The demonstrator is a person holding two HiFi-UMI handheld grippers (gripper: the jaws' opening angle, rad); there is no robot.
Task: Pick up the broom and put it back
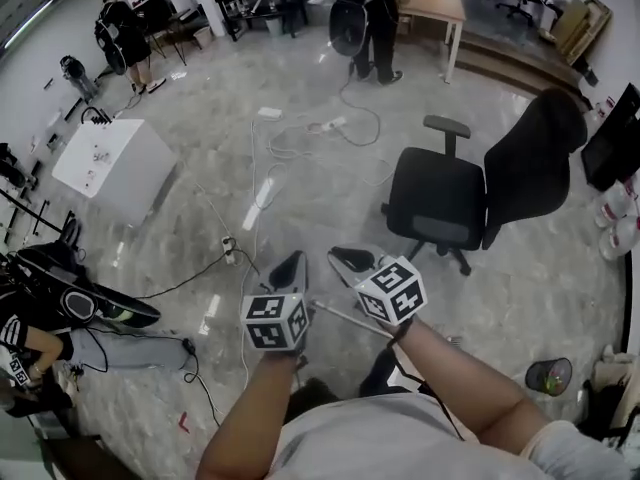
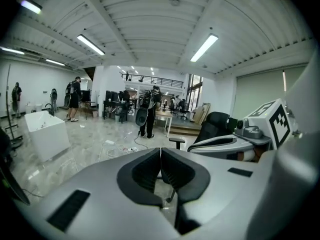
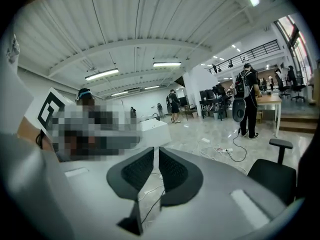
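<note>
Both grippers are held side by side low in front of me over the grey marble floor. My left gripper (image 1: pixel 292 264) (image 2: pixel 160 152) has its dark pads pressed together with nothing between them. My right gripper (image 1: pixel 346 258) (image 3: pixel 156 152) shows a slim gap between its pads, and only floor is seen through it. A thin pale rod (image 1: pixel 340 317) slants just under the right gripper's marker cube; I cannot tell whether it is the broom's handle. No broom head shows in any view.
A black office chair (image 1: pixel 470 198) stands right of the grippers. A white box (image 1: pixel 110 163) sits at the left, with cables (image 1: pixel 300 138) strewn between. A person sits at the far left (image 1: pixel 60 318), others stand at the back, and a small bin (image 1: pixel 548 375) is at the right.
</note>
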